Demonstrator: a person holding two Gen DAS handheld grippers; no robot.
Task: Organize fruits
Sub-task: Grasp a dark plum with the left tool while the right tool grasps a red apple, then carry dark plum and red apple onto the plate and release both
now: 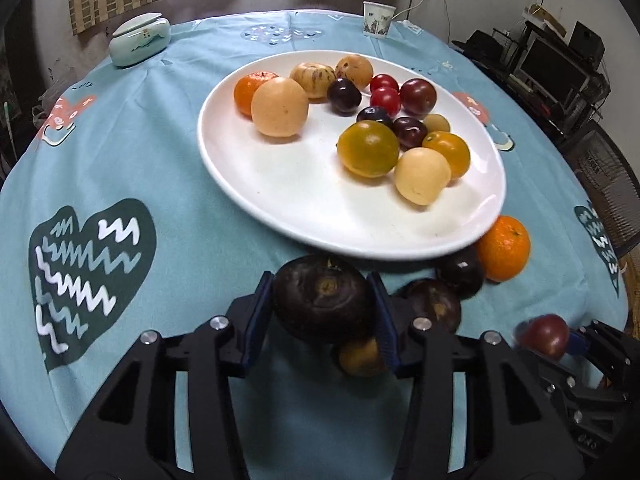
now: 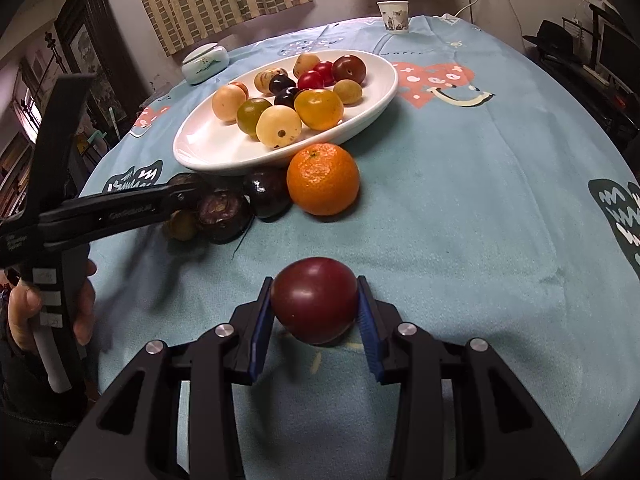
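Note:
My left gripper (image 1: 320,285) is shut on a dark brown round fruit (image 1: 324,306) just in front of the white plate (image 1: 280,200), which holds several fruits. Beside it on the cloth lie another brown fruit (image 1: 434,304), a dark plum (image 1: 460,272), a small olive-brown fruit (image 1: 360,356) and an orange (image 1: 504,248). My right gripper (image 2: 315,284) is shut on a dark red plum (image 2: 314,308), low over the blue tablecloth, nearer than the orange (image 2: 323,179) and the plate (image 2: 208,148). The left gripper (image 2: 176,196) reaches in from the left there.
A paper cup (image 1: 378,19) and a lidded ceramic jar (image 1: 140,40) stand at the table's far side. A hand (image 2: 24,308) holds the left gripper's handle. Shelves with electronics and a mesh chair (image 1: 612,184) stand off the table's right edge.

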